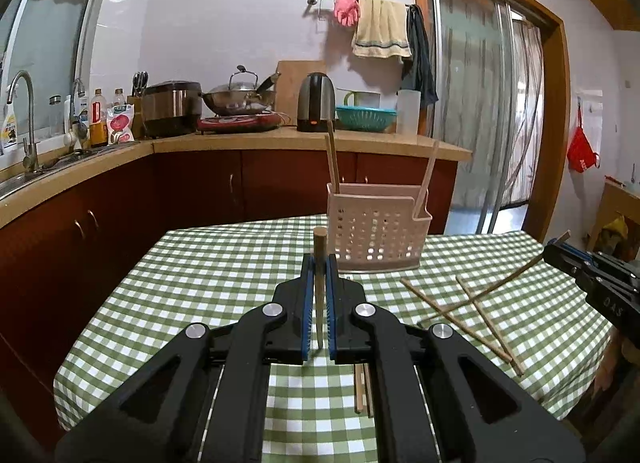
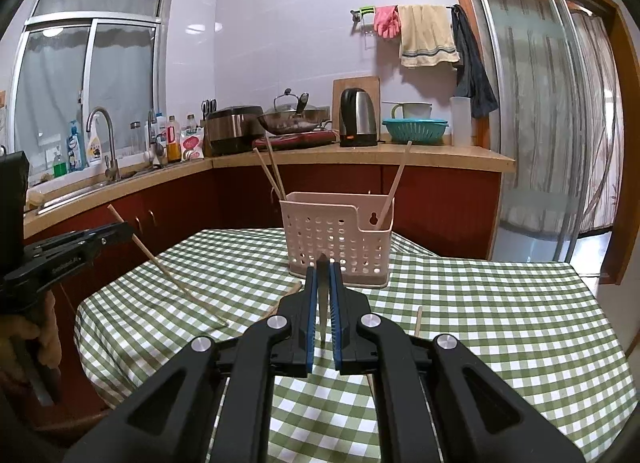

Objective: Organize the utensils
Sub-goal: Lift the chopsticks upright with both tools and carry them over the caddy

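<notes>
A pale pink perforated utensil basket (image 1: 376, 231) stands on the green checked table (image 1: 200, 283); it also shows in the right wrist view (image 2: 336, 241). Wooden chopsticks (image 1: 333, 159) stand in it. My left gripper (image 1: 319, 263) is shut on a chopstick (image 1: 319, 283), held tilted above the table; from the right it shows as (image 2: 168, 271). My right gripper (image 2: 322, 271) is shut on a chopstick (image 2: 322, 303), which shows from the left (image 1: 516, 275) slanting down to the cloth. Several loose chopsticks (image 1: 452, 315) lie crossed on the table.
A kitchen counter (image 1: 280, 139) with sink, rice cooker, wok, kettle (image 1: 316, 107) and teal colander runs behind the table. A sliding glass door (image 1: 480, 103) is at the right. Two more chopsticks (image 1: 362, 391) lie under my left gripper.
</notes>
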Action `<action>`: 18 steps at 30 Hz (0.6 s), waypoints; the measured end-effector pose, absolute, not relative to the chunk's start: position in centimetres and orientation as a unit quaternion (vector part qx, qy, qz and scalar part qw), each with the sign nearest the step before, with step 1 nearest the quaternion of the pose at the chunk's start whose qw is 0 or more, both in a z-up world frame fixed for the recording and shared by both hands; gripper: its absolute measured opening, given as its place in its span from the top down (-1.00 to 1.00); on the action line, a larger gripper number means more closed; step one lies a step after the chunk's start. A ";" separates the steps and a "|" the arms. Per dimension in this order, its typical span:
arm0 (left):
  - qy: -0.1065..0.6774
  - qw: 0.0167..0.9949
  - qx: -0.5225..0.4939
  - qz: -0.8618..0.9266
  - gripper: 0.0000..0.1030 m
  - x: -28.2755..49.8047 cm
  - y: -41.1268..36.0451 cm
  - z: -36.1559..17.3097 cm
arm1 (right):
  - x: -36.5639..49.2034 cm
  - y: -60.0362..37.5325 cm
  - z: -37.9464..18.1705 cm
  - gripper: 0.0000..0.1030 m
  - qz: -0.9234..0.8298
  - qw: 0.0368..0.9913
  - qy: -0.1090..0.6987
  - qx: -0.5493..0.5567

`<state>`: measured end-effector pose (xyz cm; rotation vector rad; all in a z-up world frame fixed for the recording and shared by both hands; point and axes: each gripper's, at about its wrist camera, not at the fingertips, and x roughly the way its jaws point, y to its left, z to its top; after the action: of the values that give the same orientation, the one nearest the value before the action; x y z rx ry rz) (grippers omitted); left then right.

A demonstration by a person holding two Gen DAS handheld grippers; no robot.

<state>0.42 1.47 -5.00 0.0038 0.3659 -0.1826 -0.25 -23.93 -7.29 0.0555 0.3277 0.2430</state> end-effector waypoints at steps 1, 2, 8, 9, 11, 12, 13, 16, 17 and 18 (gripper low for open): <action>0.182 0.979 0.001 -0.091 0.88 0.6 1.6 -4.9 | -0.1 -24.0 -7.3 0.87 0.121 0.978 0.165 0.028; 0.183 0.979 0.001 -0.092 0.88 0.8 1.7 -4.9 | 0.1 -24.1 -7.3 0.87 0.121 0.978 0.166 0.028; 0.182 0.979 0.000 -0.096 0.88 2.3 1.5 -4.5 | 1.4 -23.8 -6.6 0.87 0.122 0.979 0.162 0.016; 0.182 0.979 0.001 -0.097 0.88 2.5 1.5 -4.5 | 1.6 -23.8 -6.5 0.86 0.123 0.979 0.161 0.014; 0.181 0.978 0.000 -0.099 0.88 3.2 1.4 -4.3 | 2.4 -23.6 -6.3 0.87 0.125 0.979 0.159 0.011; 0.181 0.978 -0.001 -0.099 0.88 3.4 1.4 -4.3 | 2.7 -23.4 -6.3 0.87 0.124 0.980 0.158 0.008; 0.181 0.978 -0.003 -0.100 0.88 3.7 1.4 -4.2 | 2.9 -23.4 -6.3 0.87 0.124 0.980 0.157 0.007; 0.179 0.978 -0.003 -0.103 0.88 4.4 1.2 -4.2 | 3.7 -23.3 -6.1 0.87 0.125 0.981 0.151 0.006; 0.179 0.978 -0.004 -0.104 0.88 4.6 1.2 -4.1 | 3.9 -23.2 -6.0 0.87 0.127 0.980 0.150 0.007; 0.180 0.978 -0.006 -0.107 0.88 4.8 1.2 -4.1 | 4.2 -23.3 -5.9 0.87 0.128 0.980 0.150 0.008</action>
<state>4.81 1.18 -4.06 -0.0127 0.3626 -0.2149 4.15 -23.28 -5.93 0.0166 0.3020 0.2568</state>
